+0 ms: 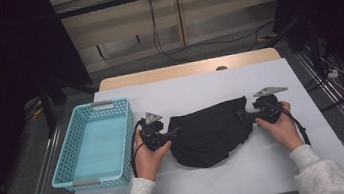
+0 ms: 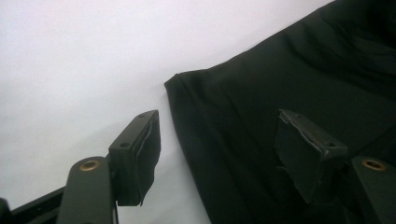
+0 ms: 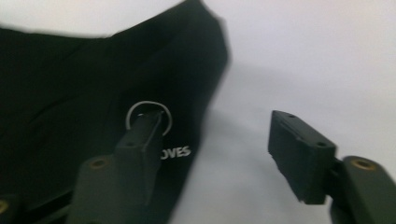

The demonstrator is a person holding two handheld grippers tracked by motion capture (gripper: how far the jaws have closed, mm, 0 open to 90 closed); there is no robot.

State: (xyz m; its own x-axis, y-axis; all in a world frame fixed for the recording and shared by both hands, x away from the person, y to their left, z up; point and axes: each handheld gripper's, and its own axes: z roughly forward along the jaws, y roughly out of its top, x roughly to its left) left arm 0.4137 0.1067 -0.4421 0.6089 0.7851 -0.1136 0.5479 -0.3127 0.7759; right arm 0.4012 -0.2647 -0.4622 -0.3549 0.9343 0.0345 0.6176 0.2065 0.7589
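**Both claws at the cloth's ends**

Black garment [image 1: 210, 132] lay mid-table [image 1: 279, 163], right of the blue basket [image 1: 96, 143]. My left claw [image 2: 224, 154] stood spread, straddling the garment's edge, nothing pinched. Right claw [image 3: 219, 158] likewise spread over the opposite edge. Best, I judged, to catch a single hem layer at each end before lifting. Printed logo partly covered; fold layers unreadable.

A: Both forearms enter from six o'clock in pale sleeves, each hand wrapped around a gripper.

B: Left gripper [image 1: 174, 131] points toward three o'clock, right gripper [image 1: 241, 114] toward nine; both sets of jaws stand apart.
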